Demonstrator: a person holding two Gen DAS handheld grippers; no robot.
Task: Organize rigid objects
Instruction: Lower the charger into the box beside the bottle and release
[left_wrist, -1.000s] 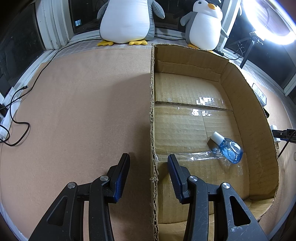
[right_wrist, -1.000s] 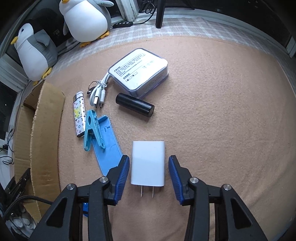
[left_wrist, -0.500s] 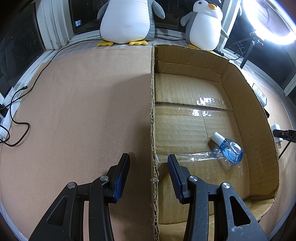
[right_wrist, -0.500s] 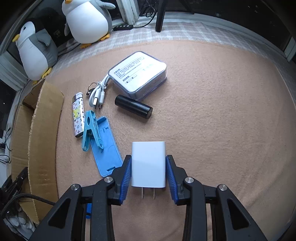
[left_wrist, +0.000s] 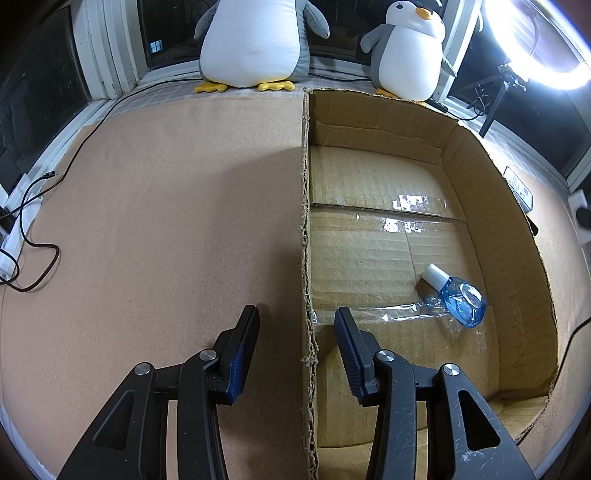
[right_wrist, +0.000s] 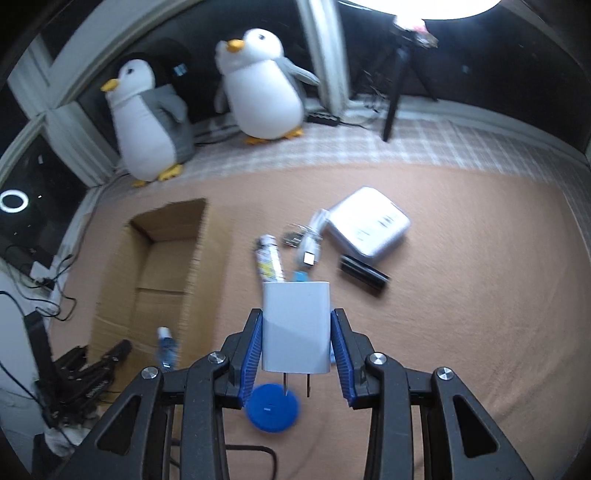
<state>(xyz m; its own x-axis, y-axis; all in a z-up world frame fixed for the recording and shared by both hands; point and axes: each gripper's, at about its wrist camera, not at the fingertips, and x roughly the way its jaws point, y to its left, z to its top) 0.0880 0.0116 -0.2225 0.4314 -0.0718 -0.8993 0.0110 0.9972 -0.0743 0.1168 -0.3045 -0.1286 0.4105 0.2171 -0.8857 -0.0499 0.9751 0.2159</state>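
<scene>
My right gripper (right_wrist: 297, 332) is shut on a white wall charger (right_wrist: 295, 325), held above the mat with its prongs pointing toward the camera. An open cardboard box (right_wrist: 162, 266) lies to the left; a small blue bottle (right_wrist: 168, 350) rests inside it. In the left wrist view the same box (left_wrist: 513, 258) holds the blue bottle (left_wrist: 458, 299) near its right wall. My left gripper (left_wrist: 297, 325) stands open, straddling the box's left wall with nothing between its fingers. On the mat remain a lighter (right_wrist: 269, 258), a white cable (right_wrist: 310, 243), a silver case (right_wrist: 369, 225) and a black cylinder (right_wrist: 364, 275).
Two plush penguins (right_wrist: 147, 122) (right_wrist: 262, 85) stand at the back by the window. A blue round lid (right_wrist: 272, 406) lies under the right gripper. A ring light on a tripod (left_wrist: 532, 44) stands right of the box. Cables (left_wrist: 33, 229) trail at the mat's left edge.
The right gripper, shut on the charger half a second ago, has lifted it off the mat and tilted up and left toward the box. The left gripper has not moved.
</scene>
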